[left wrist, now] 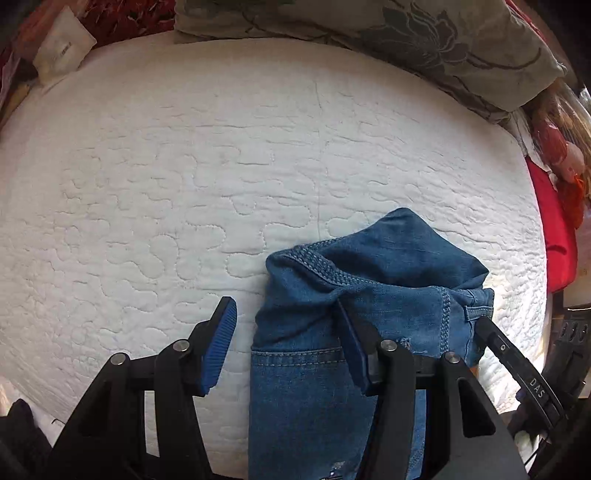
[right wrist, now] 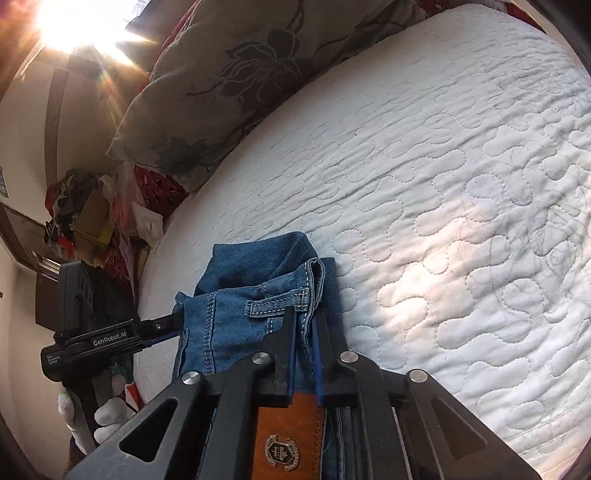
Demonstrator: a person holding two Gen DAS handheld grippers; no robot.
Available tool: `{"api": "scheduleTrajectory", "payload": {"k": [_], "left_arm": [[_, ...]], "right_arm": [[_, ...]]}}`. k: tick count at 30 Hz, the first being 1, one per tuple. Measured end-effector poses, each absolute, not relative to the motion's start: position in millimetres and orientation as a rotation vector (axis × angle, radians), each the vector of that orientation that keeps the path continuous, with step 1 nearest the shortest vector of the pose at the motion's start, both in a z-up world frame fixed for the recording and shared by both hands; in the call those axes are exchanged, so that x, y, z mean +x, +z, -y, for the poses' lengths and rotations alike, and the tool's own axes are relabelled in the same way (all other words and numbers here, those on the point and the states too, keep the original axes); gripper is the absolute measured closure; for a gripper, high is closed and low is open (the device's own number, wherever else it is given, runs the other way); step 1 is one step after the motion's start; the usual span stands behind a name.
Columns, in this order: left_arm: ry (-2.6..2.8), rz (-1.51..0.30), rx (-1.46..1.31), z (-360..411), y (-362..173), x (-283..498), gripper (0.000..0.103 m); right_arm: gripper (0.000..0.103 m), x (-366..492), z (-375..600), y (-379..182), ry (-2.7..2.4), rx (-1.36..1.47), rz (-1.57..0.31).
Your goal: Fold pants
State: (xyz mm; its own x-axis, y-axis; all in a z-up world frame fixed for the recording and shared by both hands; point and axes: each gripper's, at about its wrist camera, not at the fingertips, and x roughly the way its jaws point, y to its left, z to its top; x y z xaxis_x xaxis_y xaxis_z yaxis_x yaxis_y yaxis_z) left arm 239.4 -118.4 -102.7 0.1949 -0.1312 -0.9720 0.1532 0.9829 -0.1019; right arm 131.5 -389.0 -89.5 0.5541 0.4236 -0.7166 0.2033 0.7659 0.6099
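Note:
Blue denim pants point(left wrist: 369, 266) lie bunched on the white quilted mattress point(left wrist: 221, 166), waistband end towards me. My left gripper point(left wrist: 284, 306) stands open. Its right finger sits against a denim fold and its left pad point(left wrist: 221, 343) rests clear of the cloth over the mattress. My right gripper point(right wrist: 304, 315) is shut on the pants' point(right wrist: 258, 266) waistband edge beside a belt loop point(right wrist: 277, 308). A brown leather patch point(right wrist: 288, 435) shows between its arms. The left tool's black housing point(right wrist: 103, 341) reaches into the denim from the left, held by a white-gloved hand point(right wrist: 107, 413).
A grey floral pillow point(left wrist: 443, 44) point(right wrist: 229, 74) lies along the mattress's far edge. Red fabric point(left wrist: 554, 229) borders the right side. Boxes, bags and clothes point(right wrist: 85, 214) are piled beside the bed. Sun glare point(right wrist: 74, 22) washes out the upper left of the right wrist view.

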Motion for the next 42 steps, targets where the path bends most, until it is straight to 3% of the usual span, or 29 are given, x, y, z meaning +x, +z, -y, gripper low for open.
{"api": "scheduleTrajectory", "payload": {"k": [2, 3, 5, 8, 9, 17, 18, 21, 24, 30, 34, 38, 40, 42], "left_arm": [[-0.184, -1.394, 0.013, 120.2, -104.6, 243.8, 0.049], [-0.196, -1.398, -0.014, 116.2, -100.5, 243.4, 0.049], [-0.230, -1.393, -0.088, 99.7, -90.7, 238.2, 0.049], [-0.278, -1.417, -0.189, 62.6, -87.1, 215.8, 0.049], [-0.286, -1.429, -0.227, 50.6, -90.6, 204.3, 0.049], [-0.374, -1.611, -0.527, 16.6, -138.7, 101.5, 0.049], [-0.384, -1.617, -0.519, 18.6, -139.5, 92.4, 0.049], [-0.334, -1.557, -0.434, 28.7, -131.0, 78.0, 0.049], [-0.289, -1.510, -0.375, 36.1, -130.7, 76.4, 0.049], [-0.262, -1.536, -0.392, 36.7, -143.8, 80.7, 0.049], [-0.331, -1.598, -0.554, 13.8, -151.1, 83.8, 0.049], [-0.398, -1.529, -0.588, -1.1, -125.6, 83.5, 0.051], [-0.423, -1.464, -0.575, -1.1, -107.6, 94.3, 0.049], [-0.448, -1.423, -0.526, 2.6, -93.4, 112.2, 0.046]], "right_arm": [[0.093, 133.4, 387.2, -95.2, 0.116, 0.672, -1.037], [0.085, 130.6, 387.8, -91.1, 0.121, 0.682, -1.028], [0.083, 119.1, 390.4, -79.5, 0.159, 0.720, -1.008], [0.057, 89.5, 392.8, -69.5, 0.197, 0.759, -1.030], [0.055, 76.9, 393.0, -69.6, 0.203, 0.770, -1.032], [0.056, 14.2, 363.6, -104.2, 0.219, 0.864, -1.110], [0.067, 12.9, 360.3, -104.6, 0.222, 0.862, -1.106], [0.084, 12.3, 356.9, -95.5, 0.247, 0.881, -1.070], [0.091, 4.7, 360.7, -78.7, 0.277, 0.885, -1.002], [0.090, 0.7, 364.4, -116.1, 0.202, 0.878, -1.084], [0.086, 1.1, 367.7, -114.7, 0.229, 0.912, -1.082], [0.084, 1.3, 377.0, -97.8, 0.236, 0.916, -1.050], [0.078, 5.0, 387.0, -85.7, 0.229, 0.911, -1.005], [0.061, 14.2, 398.8, -78.6, 0.203, 0.922, -0.968]]}}
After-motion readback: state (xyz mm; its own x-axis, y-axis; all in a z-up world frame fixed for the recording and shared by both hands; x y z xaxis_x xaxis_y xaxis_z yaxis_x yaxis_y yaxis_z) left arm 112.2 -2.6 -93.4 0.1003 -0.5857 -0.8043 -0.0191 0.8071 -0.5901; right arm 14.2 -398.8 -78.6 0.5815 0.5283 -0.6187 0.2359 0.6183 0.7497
